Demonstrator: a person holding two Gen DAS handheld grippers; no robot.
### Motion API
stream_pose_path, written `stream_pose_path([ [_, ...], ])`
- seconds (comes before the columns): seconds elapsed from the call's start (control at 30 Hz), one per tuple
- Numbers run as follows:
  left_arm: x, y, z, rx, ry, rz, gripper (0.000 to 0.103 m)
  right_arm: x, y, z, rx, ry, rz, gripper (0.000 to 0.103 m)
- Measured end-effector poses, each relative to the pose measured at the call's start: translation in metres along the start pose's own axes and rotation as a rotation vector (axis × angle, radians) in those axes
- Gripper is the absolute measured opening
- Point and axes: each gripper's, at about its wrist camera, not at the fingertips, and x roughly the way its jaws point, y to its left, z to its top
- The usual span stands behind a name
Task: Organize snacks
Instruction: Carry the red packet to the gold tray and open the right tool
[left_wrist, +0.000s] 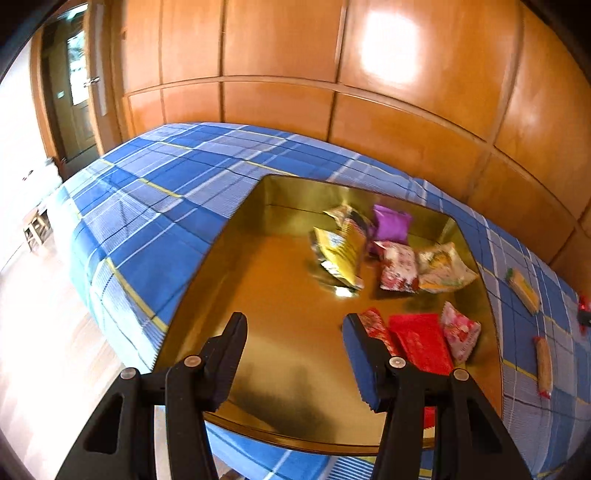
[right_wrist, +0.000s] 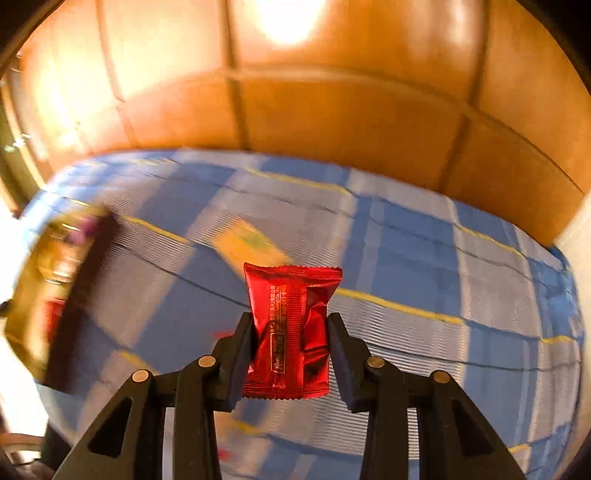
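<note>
My left gripper (left_wrist: 295, 325) hangs open and empty over the near part of a gold tray (left_wrist: 258, 280) on the bed. Several snack packets lie in the tray: a yellow bag (left_wrist: 341, 254), a purple one (left_wrist: 389, 223), floral packets (left_wrist: 399, 266) and a flat red packet (left_wrist: 419, 341) by the right finger. In the right wrist view my right gripper (right_wrist: 290, 325) is shut on a shiny red foil packet (right_wrist: 290, 325), held upright above the bedspread. The gold tray (right_wrist: 33, 295) shows blurred at the left of that view.
A blue plaid bedspread (left_wrist: 155, 206) covers the bed, with wooden wall panels (left_wrist: 280, 103) behind. Loose on the cloth to the tray's right lie a yellow packet (left_wrist: 522, 290) and a long orange one (left_wrist: 543, 363). Another yellow packet (right_wrist: 247, 242) lies blurred ahead of the right gripper.
</note>
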Motion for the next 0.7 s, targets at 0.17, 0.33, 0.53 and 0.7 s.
stream_pose_path([
  [0.17,-0.005,0.016,0.002,-0.032,-0.019,0.016,0.055,-0.003,0.111,0.010,-0.151,-0.004,0.241,0.039],
  [0.33,-0.008,0.029,0.003,-0.059,-0.029,0.023,0.055,0.013,0.222,0.003,-0.274,0.066,0.454,0.040],
  [0.53,-0.008,0.042,0.001,-0.080,-0.030,0.031,0.055,0.053,0.312,-0.010,-0.347,0.185,0.542,0.040],
  [0.7,-0.005,0.048,-0.002,-0.081,-0.027,0.039,0.055,0.090,0.331,-0.023,-0.377,0.277,0.512,0.043],
])
